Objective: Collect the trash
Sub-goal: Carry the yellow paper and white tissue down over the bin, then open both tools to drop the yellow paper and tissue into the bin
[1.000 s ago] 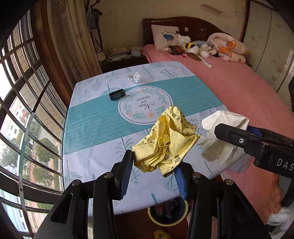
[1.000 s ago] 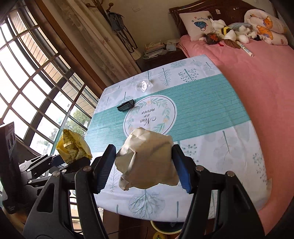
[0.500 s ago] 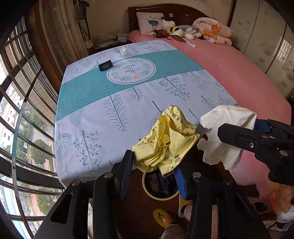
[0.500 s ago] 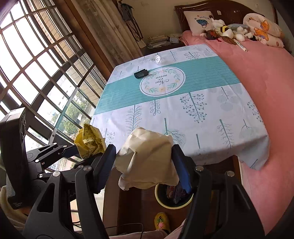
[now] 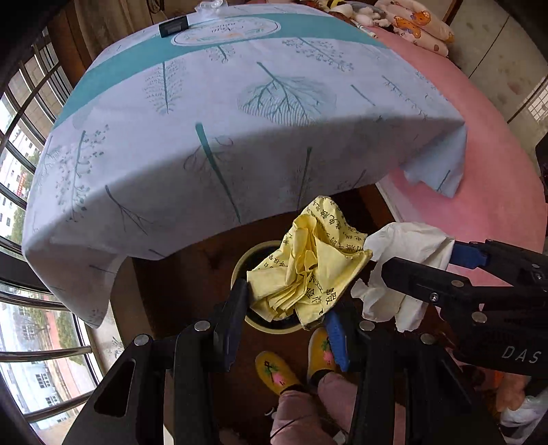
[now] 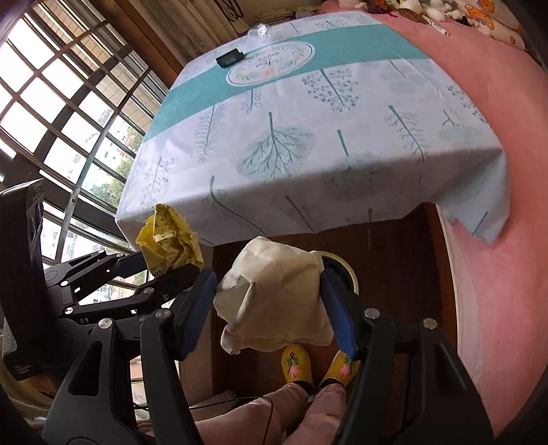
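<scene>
My left gripper (image 5: 287,308) is shut on a crumpled yellow paper (image 5: 308,270) with black print, held above a round yellow-rimmed trash bin (image 5: 239,270) on the floor under the table edge. My right gripper (image 6: 269,297) is shut on a crumpled beige paper (image 6: 274,297), just over the same bin (image 6: 346,270). In the left wrist view the right gripper (image 5: 428,274) holds its white-looking paper (image 5: 404,253) beside the yellow one. In the right wrist view the left gripper (image 6: 167,263) holds the yellow paper (image 6: 167,239) at left.
A table with a white and teal leaf-print cloth (image 5: 239,113) overhangs the bin. A black box (image 5: 174,27) and clear plastic piece (image 6: 258,31) lie at its far end. A pink bed (image 5: 479,119) is on the right. Feet in yellow slippers (image 5: 274,373) stand near the bin.
Both grippers have moved back from over the table and down toward the floor, tilting downward, so the bin now lies under the held papers. Both grips are unchanged.
</scene>
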`<state>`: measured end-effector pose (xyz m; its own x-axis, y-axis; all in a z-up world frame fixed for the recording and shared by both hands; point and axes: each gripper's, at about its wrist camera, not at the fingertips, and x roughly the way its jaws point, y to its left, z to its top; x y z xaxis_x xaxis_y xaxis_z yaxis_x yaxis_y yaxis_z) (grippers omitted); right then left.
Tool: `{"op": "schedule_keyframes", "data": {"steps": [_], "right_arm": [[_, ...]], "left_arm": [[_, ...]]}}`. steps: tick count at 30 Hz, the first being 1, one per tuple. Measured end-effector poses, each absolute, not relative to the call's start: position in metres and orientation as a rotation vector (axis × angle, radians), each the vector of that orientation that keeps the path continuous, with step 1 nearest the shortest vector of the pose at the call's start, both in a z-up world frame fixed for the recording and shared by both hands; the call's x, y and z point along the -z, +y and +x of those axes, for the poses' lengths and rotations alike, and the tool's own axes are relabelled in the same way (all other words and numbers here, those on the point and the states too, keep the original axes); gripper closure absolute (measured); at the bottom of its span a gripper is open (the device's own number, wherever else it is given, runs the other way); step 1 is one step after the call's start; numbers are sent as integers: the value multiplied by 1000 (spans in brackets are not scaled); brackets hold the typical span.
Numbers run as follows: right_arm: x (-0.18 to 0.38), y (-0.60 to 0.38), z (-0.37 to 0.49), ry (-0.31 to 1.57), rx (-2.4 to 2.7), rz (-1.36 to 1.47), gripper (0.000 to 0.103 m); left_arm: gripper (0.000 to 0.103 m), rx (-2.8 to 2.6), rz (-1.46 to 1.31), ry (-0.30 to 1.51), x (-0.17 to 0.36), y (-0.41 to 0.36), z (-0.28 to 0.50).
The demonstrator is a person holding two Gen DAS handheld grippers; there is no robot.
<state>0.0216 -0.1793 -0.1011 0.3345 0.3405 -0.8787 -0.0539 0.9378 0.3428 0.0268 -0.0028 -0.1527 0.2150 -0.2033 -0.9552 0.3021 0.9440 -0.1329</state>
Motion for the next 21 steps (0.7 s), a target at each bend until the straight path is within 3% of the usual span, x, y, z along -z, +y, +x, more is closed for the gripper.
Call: {"op": "schedule_keyframes", "data": {"steps": [10,16,19,21], "right_arm": [[290,-189,31,1355,-251,248,43],[389,-191,49,1401,-226,264,40],[426,-191,59,1415,-220,278,36],[445,-191,63,1410,-215,281,34]], "left_arm": [[59,257,52,1406,316,-8,44],[53,228,18,1439,386,-8,58],[38,230,14,1470,412,-9,63],[10,214,14,1492,425,-5,66]]}}
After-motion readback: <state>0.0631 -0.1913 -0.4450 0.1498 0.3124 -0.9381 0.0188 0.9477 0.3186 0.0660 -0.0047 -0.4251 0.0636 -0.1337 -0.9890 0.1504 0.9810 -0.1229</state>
